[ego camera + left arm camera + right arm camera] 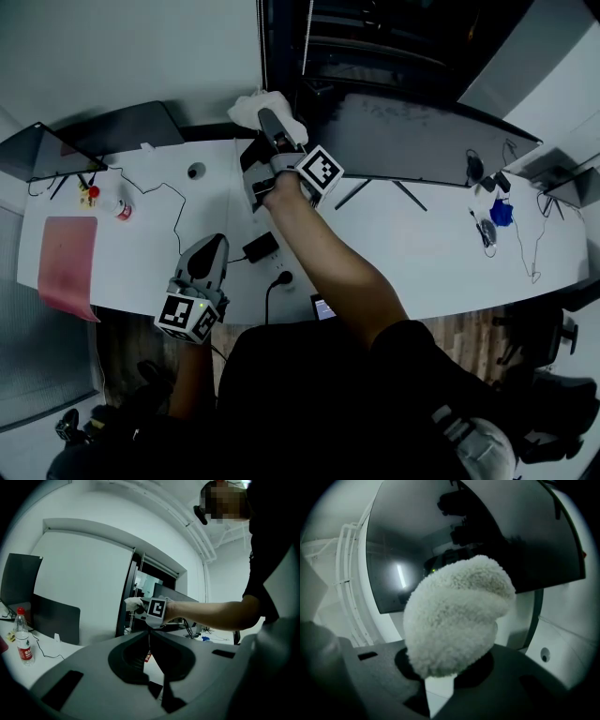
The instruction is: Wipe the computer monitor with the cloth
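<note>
The cloth (251,107), white and fluffy, is pinched between the jaws of the right gripper (272,122). In the right gripper view the cloth (454,616) bulges out above the jaws and covers their tips. It is held up at the far side of the desk (403,246), at the left end of the monitor (412,141). In the right gripper view the dark screen (487,536) is seen just behind the cloth. Whether the cloth touches the screen cannot be told. The arm that carries this gripper is stretched far over the desk.

The left gripper (212,246) is held low at the near edge of the desk, well apart from the monitor. In its own view the jaws of the left gripper (149,634) are pressed together at the tips, and nothing is seen between them. The right gripper (142,610) with the cloth (132,603) is also seen far ahead in that view.

A second monitor (122,131) is placed at the far left of the desk. Near it a bottle (122,210) with a red cap is found, and a pink sheet (67,262) lies at the left end. A small blue thing (502,214) and some cables are seen at the right.
</note>
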Motion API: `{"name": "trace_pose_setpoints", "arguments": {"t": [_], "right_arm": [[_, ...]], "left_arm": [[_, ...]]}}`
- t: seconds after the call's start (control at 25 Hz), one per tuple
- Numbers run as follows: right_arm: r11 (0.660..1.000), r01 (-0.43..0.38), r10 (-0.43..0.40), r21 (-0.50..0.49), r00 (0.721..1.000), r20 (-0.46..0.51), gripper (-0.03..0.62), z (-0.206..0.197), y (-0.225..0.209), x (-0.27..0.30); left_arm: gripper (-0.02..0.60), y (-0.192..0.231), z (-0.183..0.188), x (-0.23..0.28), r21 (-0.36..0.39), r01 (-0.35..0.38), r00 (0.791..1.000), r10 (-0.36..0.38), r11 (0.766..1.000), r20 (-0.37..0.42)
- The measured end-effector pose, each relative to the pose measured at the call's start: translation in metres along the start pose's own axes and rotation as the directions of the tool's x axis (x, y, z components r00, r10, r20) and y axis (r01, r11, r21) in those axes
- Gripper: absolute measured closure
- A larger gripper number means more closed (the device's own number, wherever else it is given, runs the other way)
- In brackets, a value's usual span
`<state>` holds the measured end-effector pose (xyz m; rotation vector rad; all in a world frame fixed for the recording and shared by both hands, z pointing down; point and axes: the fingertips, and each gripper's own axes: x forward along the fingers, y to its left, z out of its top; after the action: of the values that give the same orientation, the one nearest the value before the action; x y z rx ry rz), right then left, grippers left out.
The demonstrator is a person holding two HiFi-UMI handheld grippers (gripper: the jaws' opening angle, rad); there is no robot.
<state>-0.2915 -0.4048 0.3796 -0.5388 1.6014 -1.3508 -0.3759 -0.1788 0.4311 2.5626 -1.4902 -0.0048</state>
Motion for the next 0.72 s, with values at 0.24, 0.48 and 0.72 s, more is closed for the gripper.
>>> {"name": "trace_pose_setpoints", "arguments": {"t": [0.24,0.48,0.72], "right_arm": [[0.999,-0.049,0.049,-0.007,0.999,-0.008,0.497,-0.002,0.025,0.008],[0.993,-0.111,0.111,-0.035,0.994,-0.018,0.497,-0.005,0.057,0.014],[0.982,-0.184,0.183,-0.051,0.983,-0.032,0.497,-0.008,0.094,0.024]], "left_arm": [[0.58,0.001,0.002,0.0,-0.001,-0.006,1.0,0.006,1.0,0.001],[0.58,-0.001,0.003,-0.002,0.004,-0.006,1.0,0.006,1.0,0.011],[0.58,-0.005,0.006,-0.003,0.007,0.001,1.0,-0.001,1.0,0.015]]}}
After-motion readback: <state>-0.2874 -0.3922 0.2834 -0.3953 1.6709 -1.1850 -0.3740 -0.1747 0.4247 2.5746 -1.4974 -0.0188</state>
